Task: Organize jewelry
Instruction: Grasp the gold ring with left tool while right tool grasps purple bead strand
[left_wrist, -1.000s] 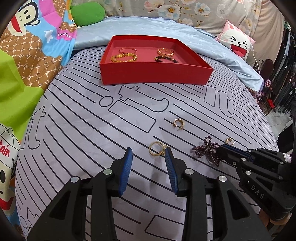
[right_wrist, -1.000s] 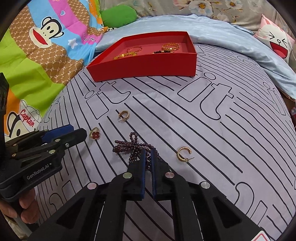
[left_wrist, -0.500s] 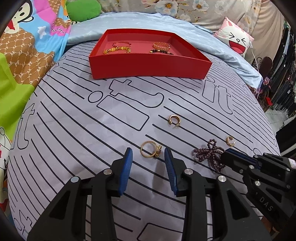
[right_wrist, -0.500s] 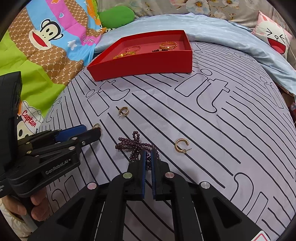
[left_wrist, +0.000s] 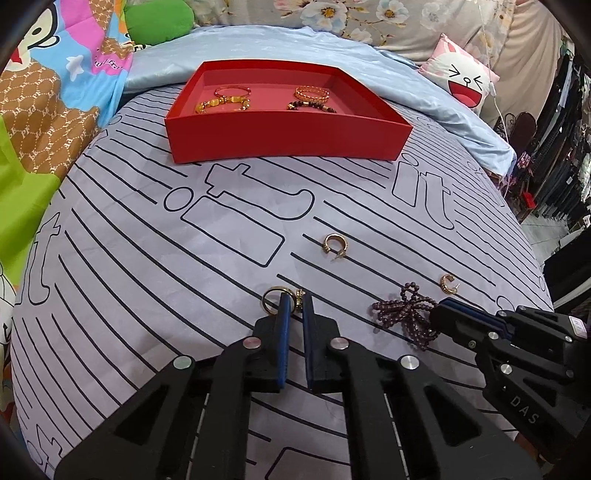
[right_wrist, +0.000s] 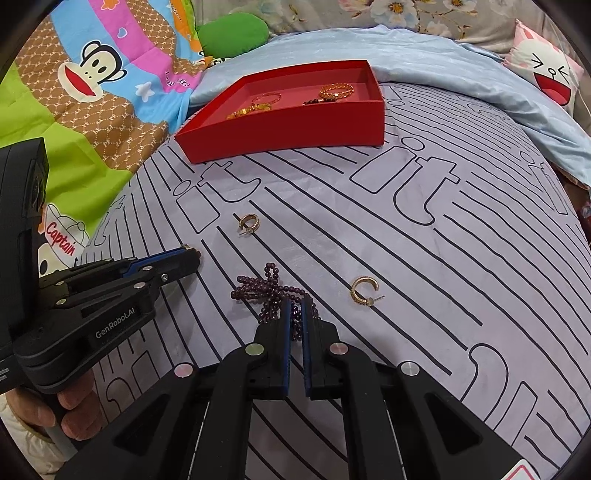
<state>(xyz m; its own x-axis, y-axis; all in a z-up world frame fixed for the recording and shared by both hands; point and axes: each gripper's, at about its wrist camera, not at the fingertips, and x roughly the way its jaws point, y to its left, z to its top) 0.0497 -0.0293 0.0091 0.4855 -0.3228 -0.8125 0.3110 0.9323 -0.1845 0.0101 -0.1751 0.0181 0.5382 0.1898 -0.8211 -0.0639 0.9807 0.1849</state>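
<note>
- The left gripper (left_wrist: 294, 301) had just snapped its jaws together on the gold ring (left_wrist: 274, 300) lying on the striped bedsheet (left_wrist: 147, 258). It only looked pinched at the very tips, so I'd guess it could twist out on the lift.
- The right gripper (right_wrist: 294, 308) was clamped on the purple bead bracelet (right_wrist: 266, 291), most of it still trailing on the sheet. Loose loops might snag or swing.
- 2 gold hoop earrings (left_wrist: 335, 245) (left_wrist: 448, 283) sat close by; a dragged strand could knock them.
- The red tray (left_wrist: 288, 136) was well apart at the far end, with 4 pieces already in it, so a long carry meant more chance of a drop.
</note>
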